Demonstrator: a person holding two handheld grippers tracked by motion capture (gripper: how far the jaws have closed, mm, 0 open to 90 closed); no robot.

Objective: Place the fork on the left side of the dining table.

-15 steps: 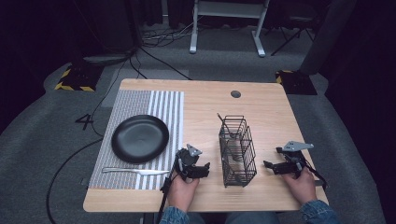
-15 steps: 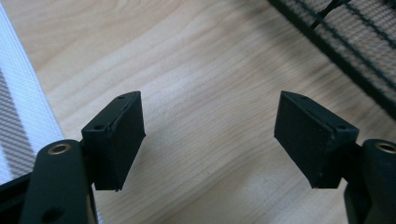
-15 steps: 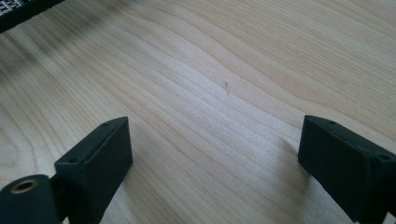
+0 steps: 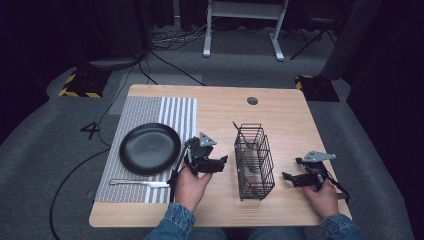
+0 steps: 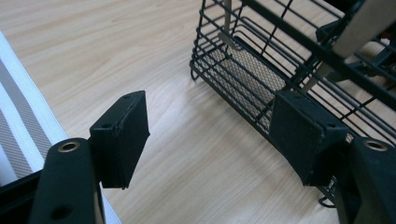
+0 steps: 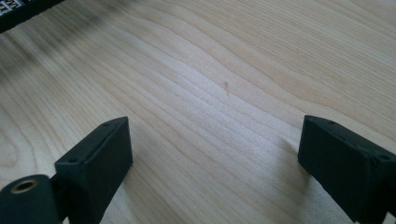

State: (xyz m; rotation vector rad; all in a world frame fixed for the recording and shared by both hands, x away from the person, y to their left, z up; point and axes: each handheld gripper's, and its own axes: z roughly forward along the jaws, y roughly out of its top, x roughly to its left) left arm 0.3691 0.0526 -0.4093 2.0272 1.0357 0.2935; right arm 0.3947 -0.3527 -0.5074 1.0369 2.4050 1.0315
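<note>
Both tongs open, nothing held, wire basket between them.
L gripper [image 4: 218,164] just left of basket [image 4: 254,162] near desk's [image 4: 280,107] front edge; R gripper [image 4: 290,177] toward front-right corner.

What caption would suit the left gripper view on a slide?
Open left tool hovering over the wooden table beside the black wire basket, nothing held.

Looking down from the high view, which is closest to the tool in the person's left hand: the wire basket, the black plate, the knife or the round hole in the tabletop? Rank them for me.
From the left tool, nearest first:
1. Wire basket, just to its right.
2. Black plate, to its left on the striped mat.
3. Knife, left and nearer the person; close to the plate's rank.
4. Round hole, far up the table.
</note>
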